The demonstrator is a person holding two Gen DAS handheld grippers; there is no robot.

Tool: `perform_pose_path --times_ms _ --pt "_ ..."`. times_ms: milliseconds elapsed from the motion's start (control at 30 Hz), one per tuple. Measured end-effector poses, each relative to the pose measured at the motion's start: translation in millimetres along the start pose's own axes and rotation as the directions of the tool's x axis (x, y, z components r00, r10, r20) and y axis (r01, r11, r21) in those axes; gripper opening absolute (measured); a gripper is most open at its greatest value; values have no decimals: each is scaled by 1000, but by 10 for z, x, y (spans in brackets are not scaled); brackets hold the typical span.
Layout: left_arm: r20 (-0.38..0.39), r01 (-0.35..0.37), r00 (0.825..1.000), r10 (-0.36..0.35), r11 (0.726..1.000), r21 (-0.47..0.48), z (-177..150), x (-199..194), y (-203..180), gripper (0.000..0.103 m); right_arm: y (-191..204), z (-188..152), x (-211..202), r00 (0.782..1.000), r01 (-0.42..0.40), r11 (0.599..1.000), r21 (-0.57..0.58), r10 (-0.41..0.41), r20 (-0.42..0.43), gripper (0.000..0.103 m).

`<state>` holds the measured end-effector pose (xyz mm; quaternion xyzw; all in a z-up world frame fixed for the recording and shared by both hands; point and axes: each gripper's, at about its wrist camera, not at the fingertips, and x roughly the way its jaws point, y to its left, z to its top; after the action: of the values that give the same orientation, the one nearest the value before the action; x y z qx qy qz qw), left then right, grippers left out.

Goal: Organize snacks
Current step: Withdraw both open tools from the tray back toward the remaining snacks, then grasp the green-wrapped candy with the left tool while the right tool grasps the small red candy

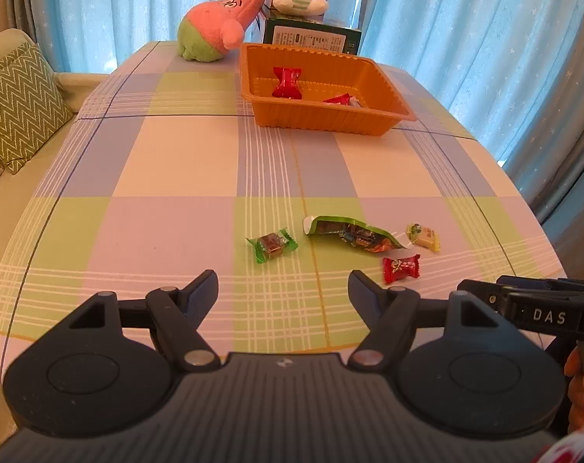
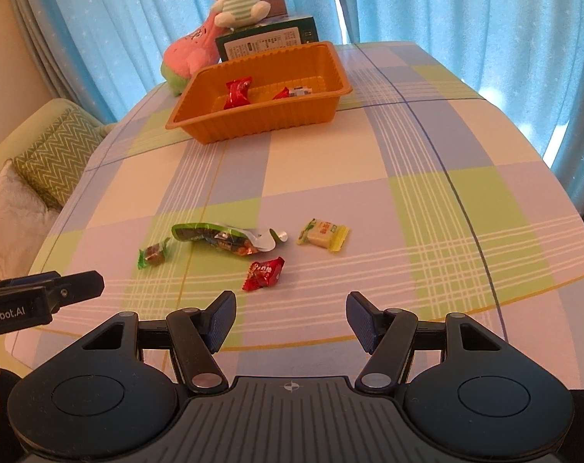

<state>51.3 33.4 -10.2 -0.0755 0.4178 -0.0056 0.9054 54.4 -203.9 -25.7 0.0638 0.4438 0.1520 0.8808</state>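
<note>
Both grippers, left [image 1: 283, 281] & right [image 2: 290, 308], hang apart w/ nothing inside. Next: grab the red candy [image 2: 263, 273], drop it in the orange tray [image 2: 253, 123].

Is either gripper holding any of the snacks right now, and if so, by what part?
Nothing is held. The left gripper and right gripper both stand open over the tablecloth, with no snack between their fingers.
</note>
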Motion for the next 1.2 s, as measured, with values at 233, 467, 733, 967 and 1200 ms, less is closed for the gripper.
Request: perform_pose_path --times_ms 233,467,733,967,1200 --pt "-28 -1 1000 1 999 34 56 241 56 71 20 -28 246 1000 -3 998 -67 1 -22 63" --pt "-53 6 999 -3 998 60 165 488 133 71 26 -3 569 999 -25 992 -125 19 -50 63" --pt "-62 23 998 -19 997 68 246 655 176 71 103 46 854 999 -1 963 -269 -8 -31 53" --pt "-75 43 997 -36 995 89 266 761 160 71 161 72 929 999 -33 944 -327 29 -17 41" --pt "-88 64 995 -49 983 170 295 861 126 71 217 63 913 997 -72 939 -337 62 -40 20"
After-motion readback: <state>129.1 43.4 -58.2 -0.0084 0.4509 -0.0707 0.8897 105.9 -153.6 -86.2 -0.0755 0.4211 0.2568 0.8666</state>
